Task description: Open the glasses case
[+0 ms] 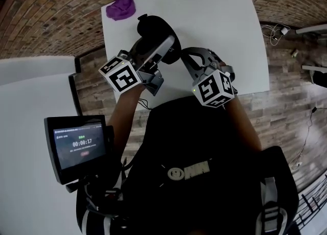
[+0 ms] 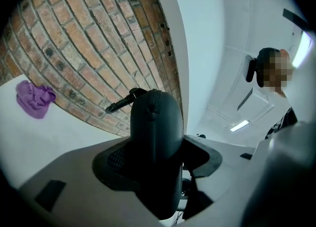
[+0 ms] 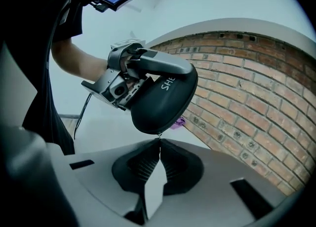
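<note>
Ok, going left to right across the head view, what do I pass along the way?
screen → purple cloth → glasses case → right gripper → cables on the floor

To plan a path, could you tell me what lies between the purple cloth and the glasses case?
Only bare table lies between purple cloth and glasses case, per the head view.
</note>
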`<state>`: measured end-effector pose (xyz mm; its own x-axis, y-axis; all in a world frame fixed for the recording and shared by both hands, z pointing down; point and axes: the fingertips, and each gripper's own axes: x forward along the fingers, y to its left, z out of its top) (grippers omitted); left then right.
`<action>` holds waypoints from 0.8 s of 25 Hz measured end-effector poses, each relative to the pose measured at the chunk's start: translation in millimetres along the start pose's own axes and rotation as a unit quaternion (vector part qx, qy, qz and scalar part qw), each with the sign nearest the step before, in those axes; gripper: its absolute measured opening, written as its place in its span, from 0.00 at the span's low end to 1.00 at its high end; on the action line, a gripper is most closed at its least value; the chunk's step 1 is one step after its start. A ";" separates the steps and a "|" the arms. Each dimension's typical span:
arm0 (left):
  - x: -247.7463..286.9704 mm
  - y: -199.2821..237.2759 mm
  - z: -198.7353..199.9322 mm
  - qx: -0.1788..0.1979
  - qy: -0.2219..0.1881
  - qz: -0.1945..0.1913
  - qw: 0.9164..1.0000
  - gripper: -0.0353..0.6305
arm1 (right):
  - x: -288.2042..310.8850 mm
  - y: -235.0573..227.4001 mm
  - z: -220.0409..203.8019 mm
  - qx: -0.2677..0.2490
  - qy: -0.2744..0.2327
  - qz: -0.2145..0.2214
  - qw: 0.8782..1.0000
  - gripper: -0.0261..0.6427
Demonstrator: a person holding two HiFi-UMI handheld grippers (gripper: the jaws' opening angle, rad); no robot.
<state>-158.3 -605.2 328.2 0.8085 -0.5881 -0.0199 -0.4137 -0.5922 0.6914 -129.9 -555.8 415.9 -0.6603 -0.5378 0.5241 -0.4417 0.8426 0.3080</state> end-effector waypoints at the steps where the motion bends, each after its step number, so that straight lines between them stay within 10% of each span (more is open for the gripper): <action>1: 0.7 -0.3 -2.3 0.004 0.006 0.002 1.000 0.49 | -0.2 0.0 -1.2 -0.001 0.003 -0.001 1.000 0.06; 20: 6.8 4.6 -30.0 0.033 0.068 0.020 0.997 0.48 | 2.2 9.4 -22.9 -0.010 0.051 0.030 0.998 0.06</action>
<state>-142.2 -595.4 352.9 0.8382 -0.5346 0.1077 -0.4696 -0.6072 0.6409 -121.6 -548.4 438.1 -0.6201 -0.4813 0.6195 -0.3903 0.8743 0.2886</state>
